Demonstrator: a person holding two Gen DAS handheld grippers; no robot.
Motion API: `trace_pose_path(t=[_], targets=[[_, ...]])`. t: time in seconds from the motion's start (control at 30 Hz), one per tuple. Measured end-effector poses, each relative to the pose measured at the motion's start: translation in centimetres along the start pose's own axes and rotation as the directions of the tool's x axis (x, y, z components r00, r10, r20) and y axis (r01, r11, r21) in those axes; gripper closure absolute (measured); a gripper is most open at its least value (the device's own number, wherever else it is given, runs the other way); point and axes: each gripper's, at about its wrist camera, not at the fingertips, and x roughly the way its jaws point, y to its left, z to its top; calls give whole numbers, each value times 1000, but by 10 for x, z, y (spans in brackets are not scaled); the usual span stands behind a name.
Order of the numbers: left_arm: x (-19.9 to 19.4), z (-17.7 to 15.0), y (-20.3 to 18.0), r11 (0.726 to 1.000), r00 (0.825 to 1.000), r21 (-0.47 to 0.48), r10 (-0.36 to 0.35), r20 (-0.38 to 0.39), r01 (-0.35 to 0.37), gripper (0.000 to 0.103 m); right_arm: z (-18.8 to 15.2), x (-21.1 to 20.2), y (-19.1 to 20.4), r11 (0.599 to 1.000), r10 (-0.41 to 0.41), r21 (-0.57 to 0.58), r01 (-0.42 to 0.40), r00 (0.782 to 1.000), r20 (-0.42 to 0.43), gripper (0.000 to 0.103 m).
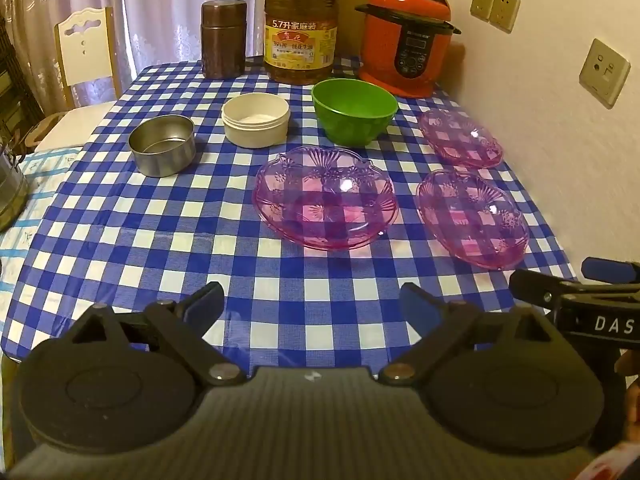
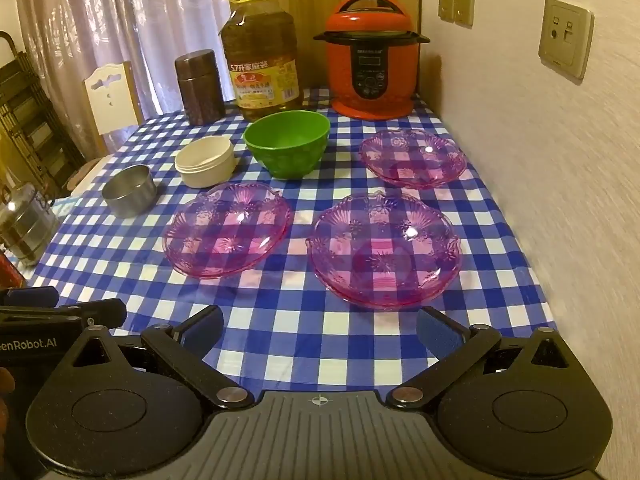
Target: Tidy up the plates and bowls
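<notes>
Left claw [image 1: 310, 306] wide, empty — right claw [image 2: 320, 330] too; green bowl [image 2: 287, 142] upright.

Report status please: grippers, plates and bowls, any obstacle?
Left gripper and right gripper open, empty. Three pink plates, green bowl apart, unstacked. Nothing blocking.

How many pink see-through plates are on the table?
3. One pink plate sits in the middle, one lies nearest the right gripper, and one is further back by the wall. None looks hidden.
</notes>
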Motion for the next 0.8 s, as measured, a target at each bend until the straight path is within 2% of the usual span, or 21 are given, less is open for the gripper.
trace_pose_path(t=[0.8], targets=[[1, 0, -1, 1000, 1000, -5, -7, -1, 7, 10, 1, 1, -1, 1000, -6, 0, 6, 1000, -1, 1]])
